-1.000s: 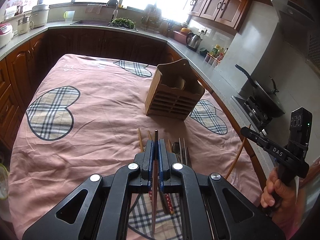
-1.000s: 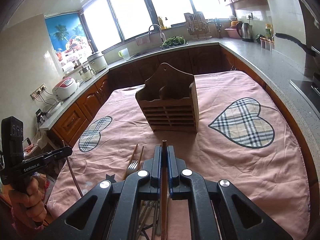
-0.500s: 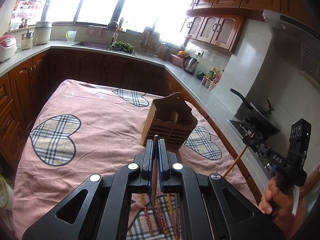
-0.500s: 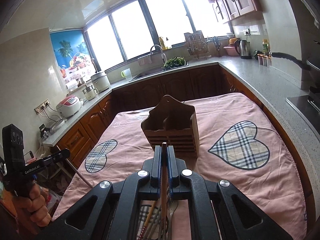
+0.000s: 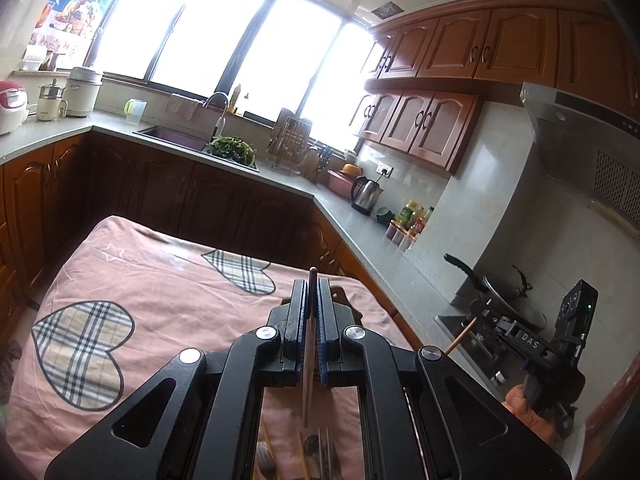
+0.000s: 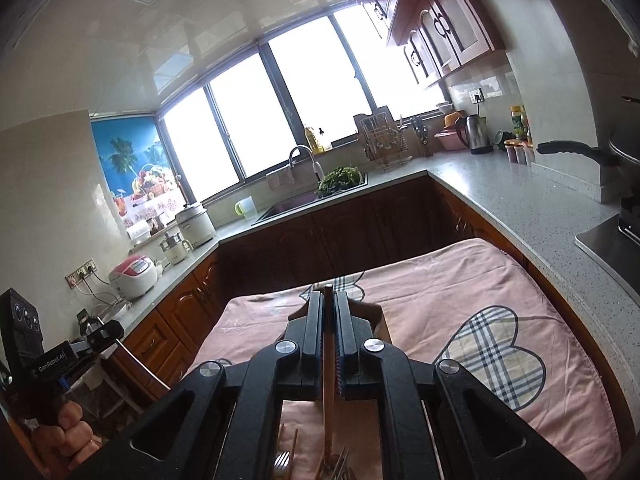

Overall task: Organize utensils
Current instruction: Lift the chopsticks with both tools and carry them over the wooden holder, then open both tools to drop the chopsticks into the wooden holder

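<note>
My left gripper [image 5: 312, 286] is shut on a dark brown chopstick [image 5: 308, 360] that runs back between its blue pads, its tip just past them. My right gripper [image 6: 328, 298] is shut on a lighter brown chopstick [image 6: 329, 380] in the same way. The wooden utensil holder [image 6: 378, 316] is almost wholly hidden behind the fingers in both views. Loose utensils lie below on the cloth: forks [image 6: 282, 460] and other chopsticks and cutlery [image 5: 320, 450]. Each view shows the other gripper off to the side, right gripper [image 5: 480, 314] and left gripper [image 6: 114, 326], each held by a hand.
A pink cloth [image 5: 160, 300] with plaid hearts covers the table. Wooden cabinets and grey counters wrap around it, with a sink [image 5: 176, 140] at the back. A kettle [image 5: 366, 196] stands on the right counter, and a pan on the stove [image 5: 508, 292] is beside the table's right edge.
Both grippers have risen and tilted upward with their chopsticks still held. The holder has slid down behind the fingers, and the loose utensils now show only at the bottom edge.
</note>
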Available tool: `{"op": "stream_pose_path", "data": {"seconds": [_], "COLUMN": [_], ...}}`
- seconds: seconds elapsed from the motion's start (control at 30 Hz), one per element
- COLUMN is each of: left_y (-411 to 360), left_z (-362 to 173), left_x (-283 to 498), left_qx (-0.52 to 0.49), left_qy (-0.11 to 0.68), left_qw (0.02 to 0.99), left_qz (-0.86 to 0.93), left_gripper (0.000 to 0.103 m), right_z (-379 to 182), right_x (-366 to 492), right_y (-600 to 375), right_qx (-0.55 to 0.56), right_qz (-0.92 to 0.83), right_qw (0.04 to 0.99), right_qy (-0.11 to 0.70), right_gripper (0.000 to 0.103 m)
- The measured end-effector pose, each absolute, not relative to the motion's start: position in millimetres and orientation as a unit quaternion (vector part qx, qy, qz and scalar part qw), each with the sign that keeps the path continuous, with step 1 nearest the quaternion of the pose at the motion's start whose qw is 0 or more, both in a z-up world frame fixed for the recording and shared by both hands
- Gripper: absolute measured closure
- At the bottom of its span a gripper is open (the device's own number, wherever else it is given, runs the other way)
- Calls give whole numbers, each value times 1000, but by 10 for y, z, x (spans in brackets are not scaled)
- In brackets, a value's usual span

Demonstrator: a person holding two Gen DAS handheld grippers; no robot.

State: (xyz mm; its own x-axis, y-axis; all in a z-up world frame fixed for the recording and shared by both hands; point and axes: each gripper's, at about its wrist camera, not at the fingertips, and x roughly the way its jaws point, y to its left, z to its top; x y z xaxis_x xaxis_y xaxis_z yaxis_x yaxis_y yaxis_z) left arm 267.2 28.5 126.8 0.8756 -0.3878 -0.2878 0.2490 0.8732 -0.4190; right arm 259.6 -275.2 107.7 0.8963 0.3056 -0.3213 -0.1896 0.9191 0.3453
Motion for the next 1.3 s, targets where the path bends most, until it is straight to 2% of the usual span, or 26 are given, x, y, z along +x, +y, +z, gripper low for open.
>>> {"op": "stream_pose_path", "data": {"seconds": [0.37, 0.6, 0.83, 1.03, 1.3], "left_y": [177, 42, -162, -371, -347], "left_z": [1456, 985, 463, 281, 301], "left_x": [3554, 4159, 4366, 4363, 4396], "left_qx": [-211, -239, -246, -203, -193], "left_qy": [134, 155, 179, 191, 202], "left_qw": [955, 948, 943, 952, 952], "left_qz": [-158, -144, -132, -129, -126], "left_gripper": [99, 99, 99, 99, 99], "right_z": [1403, 999, 458, 233, 271], "right_x": [3290, 3757, 4015, 4061, 4075], "right_y": [-2853, -2753, -2782, -2753, -2796], "right_qx": [162, 154, 182, 186, 190], "right_qz": [90, 80, 71, 70, 72], "right_qw": [977, 976, 967, 963, 961], "right_qy": [110, 134, 166, 180, 189], "right_gripper": [98, 98, 98, 98, 98]}}
